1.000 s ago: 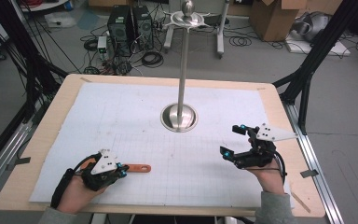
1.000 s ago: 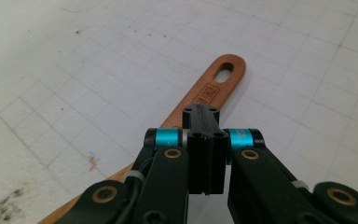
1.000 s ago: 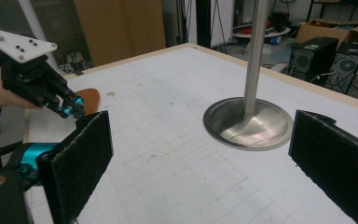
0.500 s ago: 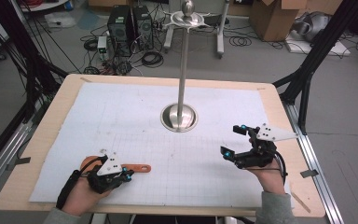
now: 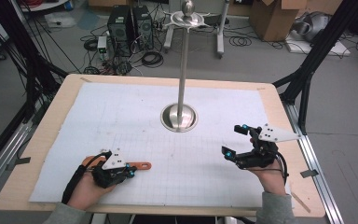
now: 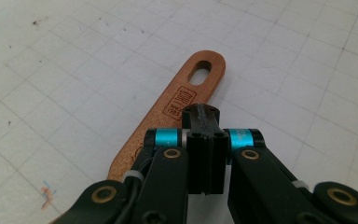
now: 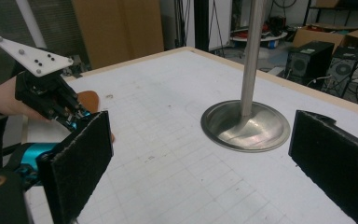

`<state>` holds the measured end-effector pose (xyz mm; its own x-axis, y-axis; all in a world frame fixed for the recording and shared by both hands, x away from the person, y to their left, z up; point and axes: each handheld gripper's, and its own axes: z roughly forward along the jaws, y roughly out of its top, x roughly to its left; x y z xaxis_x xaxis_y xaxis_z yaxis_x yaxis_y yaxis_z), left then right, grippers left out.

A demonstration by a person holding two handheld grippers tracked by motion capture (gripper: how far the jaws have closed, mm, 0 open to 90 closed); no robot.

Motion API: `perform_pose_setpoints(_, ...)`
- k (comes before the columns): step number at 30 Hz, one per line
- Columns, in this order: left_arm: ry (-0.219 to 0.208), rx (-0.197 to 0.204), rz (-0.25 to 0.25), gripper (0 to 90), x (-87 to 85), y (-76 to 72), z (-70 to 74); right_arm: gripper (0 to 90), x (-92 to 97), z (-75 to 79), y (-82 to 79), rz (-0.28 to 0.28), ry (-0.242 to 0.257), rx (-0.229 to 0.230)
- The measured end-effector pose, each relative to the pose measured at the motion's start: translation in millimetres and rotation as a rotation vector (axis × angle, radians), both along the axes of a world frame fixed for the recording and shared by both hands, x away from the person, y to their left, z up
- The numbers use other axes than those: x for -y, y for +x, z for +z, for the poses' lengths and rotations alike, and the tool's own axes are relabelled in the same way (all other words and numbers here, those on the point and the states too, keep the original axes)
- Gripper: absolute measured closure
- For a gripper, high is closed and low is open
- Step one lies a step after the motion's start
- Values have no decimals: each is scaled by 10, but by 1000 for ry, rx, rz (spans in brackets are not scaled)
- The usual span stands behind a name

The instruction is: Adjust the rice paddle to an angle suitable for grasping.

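1. Three views, high view first: I see the brown wooden paddle (image 5: 135, 165) lying flat on the worktop (image 5: 37, 140), with my left gripper (image 5: 129, 171) low over its handle. The metal stand (image 5: 181, 114) waits mid-worktop, nothing hanging on it.
2. Left gripper view: my fingers (image 6: 204, 140) are pressed together over the paddle's handle, just short of its hole; I judge it not yet lifted.
3. Right gripper view: my right gripper (image 7: 200, 163) has its fingers wide and empty, facing the stand.
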<state>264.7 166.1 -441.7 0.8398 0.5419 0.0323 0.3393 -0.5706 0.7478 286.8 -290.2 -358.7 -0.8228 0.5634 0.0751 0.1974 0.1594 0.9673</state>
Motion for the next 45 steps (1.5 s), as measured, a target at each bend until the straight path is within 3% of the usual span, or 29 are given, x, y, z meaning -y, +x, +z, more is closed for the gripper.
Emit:
perform_pose_setpoints(10,-7,-15,7,895,30,156,1,49,5,-9,2,-6,-1,-15)
perform_pose_setpoints(29,42,-38,16,895,85,467,52,50,20,-17,8,-14,2,-12)
perform_pose_setpoints(43,-12,-58,64,895,-22,664,21,50,7,-29,23,-6,-4,-18)
perform_pose_setpoints(45,-2,-51,71,895,-23,657,33,50,3,-31,31,-7,1,-17)
